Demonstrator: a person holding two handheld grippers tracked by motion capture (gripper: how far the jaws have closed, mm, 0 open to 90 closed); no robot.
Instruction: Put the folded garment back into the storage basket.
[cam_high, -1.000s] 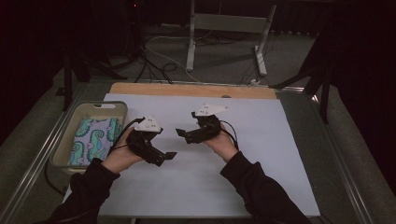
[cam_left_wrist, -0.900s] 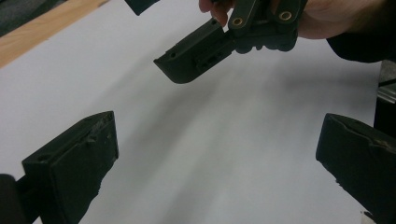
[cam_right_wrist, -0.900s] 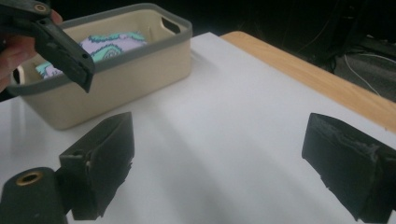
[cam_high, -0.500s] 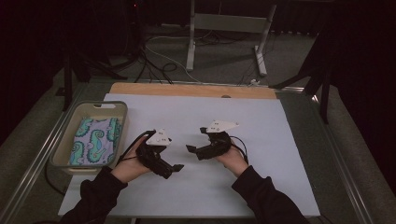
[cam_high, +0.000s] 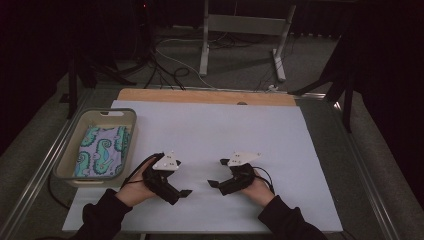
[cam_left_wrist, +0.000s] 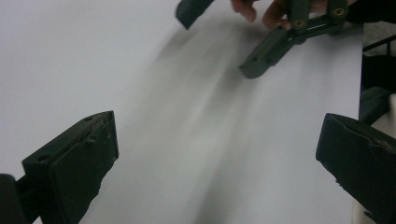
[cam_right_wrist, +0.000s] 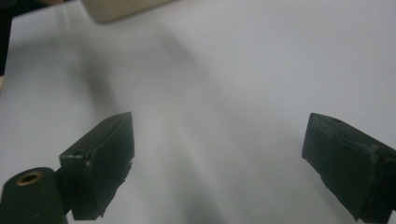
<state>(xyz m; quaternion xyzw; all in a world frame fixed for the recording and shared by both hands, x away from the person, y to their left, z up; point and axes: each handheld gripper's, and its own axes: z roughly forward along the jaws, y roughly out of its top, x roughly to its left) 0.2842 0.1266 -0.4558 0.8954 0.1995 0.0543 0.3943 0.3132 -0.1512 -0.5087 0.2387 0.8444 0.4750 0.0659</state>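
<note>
Both the left gripper (cam_high: 184, 192) and right gripper (cam_high: 212, 183) gape empty, tips facing (close together); reaching for the patterned cloth (cam_high: 101, 151) risks them colliding.

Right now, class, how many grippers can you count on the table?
2. The left gripper is held low over the white sheet beside the basket; the right gripper faces it nearby. Both are open and empty.
</note>
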